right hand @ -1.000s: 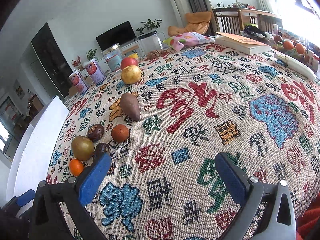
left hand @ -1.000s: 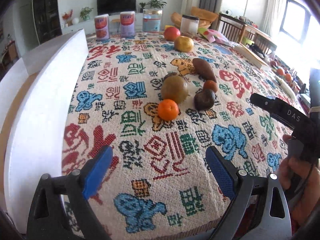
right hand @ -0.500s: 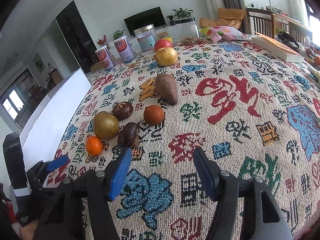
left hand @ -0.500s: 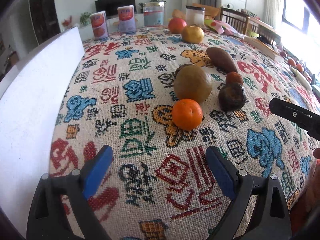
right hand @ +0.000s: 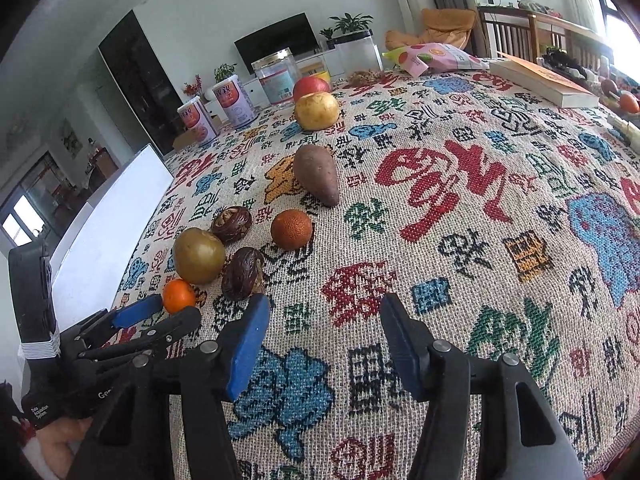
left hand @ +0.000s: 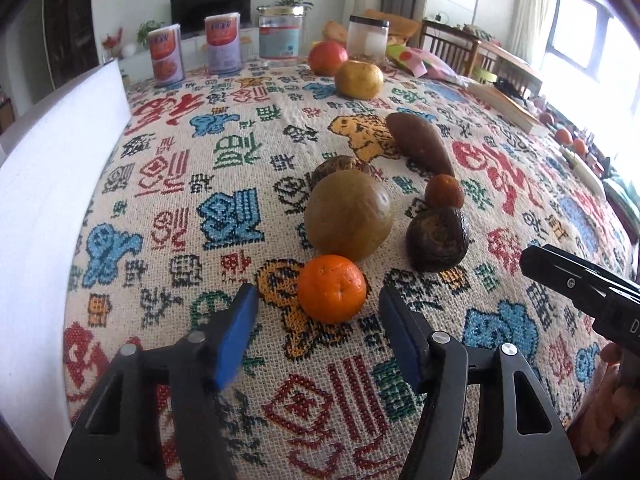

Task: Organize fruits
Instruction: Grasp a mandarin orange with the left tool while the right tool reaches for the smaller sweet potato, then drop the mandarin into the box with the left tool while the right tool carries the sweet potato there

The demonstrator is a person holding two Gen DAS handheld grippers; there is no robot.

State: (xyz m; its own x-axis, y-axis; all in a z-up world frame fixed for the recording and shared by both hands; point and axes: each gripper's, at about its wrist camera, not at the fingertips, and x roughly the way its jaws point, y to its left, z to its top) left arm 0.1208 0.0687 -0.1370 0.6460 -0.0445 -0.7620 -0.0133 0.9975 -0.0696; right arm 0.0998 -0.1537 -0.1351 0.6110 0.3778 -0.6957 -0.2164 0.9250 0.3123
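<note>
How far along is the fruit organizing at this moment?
Nothing looks sorted yet: the pear, sweet potato and other fruits lie loose on the tablecloth. The left gripper, closing, frames the small orange without touching. The right gripper holds nothing.

"Data Acquisition System" on left gripper (right hand: 138, 322) body, tablecloth (right hand: 440, 184) woven with Chinese characters

Bright daylight from right-hand windows (left hand: 576, 28), glare, fisheye-warped edges
</note>
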